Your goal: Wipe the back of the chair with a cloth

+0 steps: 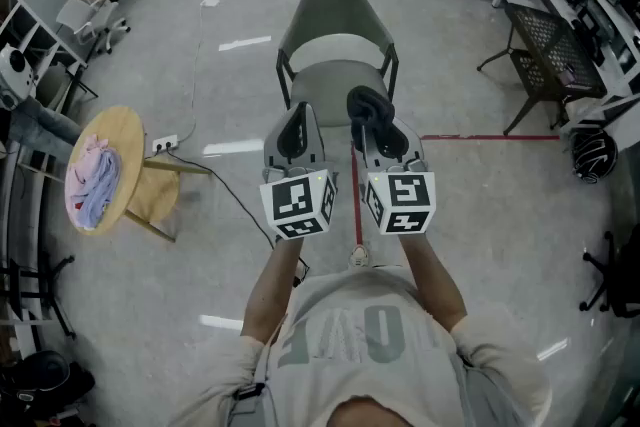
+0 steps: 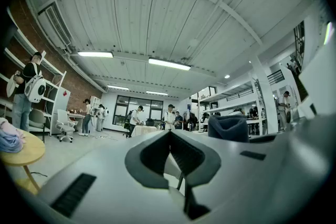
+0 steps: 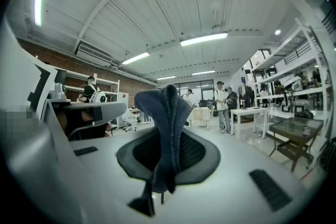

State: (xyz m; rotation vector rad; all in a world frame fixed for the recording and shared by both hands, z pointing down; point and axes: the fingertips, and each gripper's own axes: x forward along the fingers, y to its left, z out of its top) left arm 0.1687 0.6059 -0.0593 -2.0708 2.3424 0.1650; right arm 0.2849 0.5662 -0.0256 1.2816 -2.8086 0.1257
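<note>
Left gripper (image 2: 169, 135): I hold its jaws shut, pad against pad, with nothing between them.

Right gripper (image 1: 375, 123): I hold its jaws clamped on the cloth (image 3: 165, 123). The cloth is dark blue-grey. It is folded into an upright bunch that rises above the jaw tips, and a short end hangs below them.

Position: I hold both grippers side by side, close together but not touching. In the head view they overlap the near edge of the seat of the chair (image 1: 337, 15).

Chair: grey-green shell on dark legs, upright on the floor. The seat faces me and the backrest is on the far side. The cloth does not touch the backrest.

Surroundings: a round wooden table (image 1: 130, 130) stands to my left, well apart from the chair. A pile of pink and pale blue fabric (image 1: 95, 180) lies on its top, toward the left edge. A red line (image 1: 490, 137) runs across the floor to my right.
</note>
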